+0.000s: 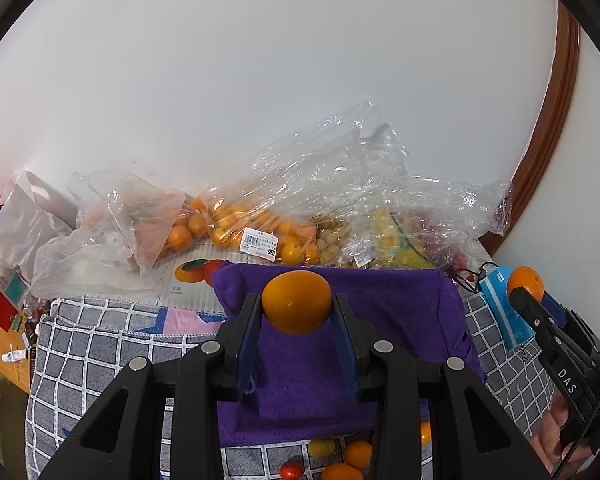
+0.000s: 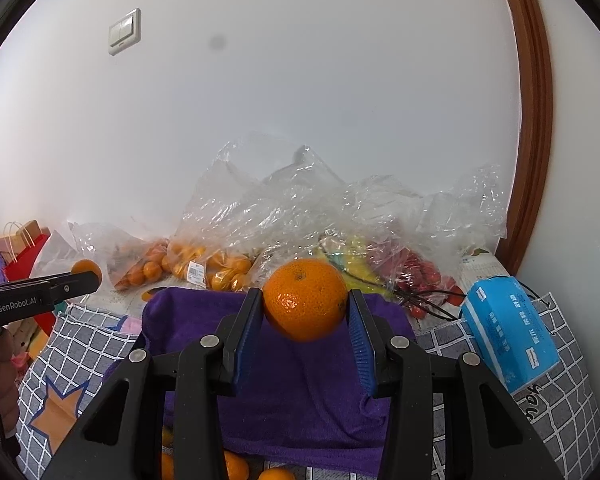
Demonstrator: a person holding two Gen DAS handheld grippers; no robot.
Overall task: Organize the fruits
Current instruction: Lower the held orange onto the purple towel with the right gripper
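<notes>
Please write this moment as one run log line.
left gripper: shut on smooth orange | right gripper: shut on dimpled orange | both above purple cloth

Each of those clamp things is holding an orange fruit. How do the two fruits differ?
The left gripper holds a smooth fruit, oval and lying sideways, a yellowish orange. The right gripper holds a rounder fruit with pebbly, dimpled skin, a deeper orange, its stem scar facing up. The rounder fruit spreads its blue pads wider, so it seems bigger. Both are pinched at their sides and held in the air above the purple cloth.
</notes>
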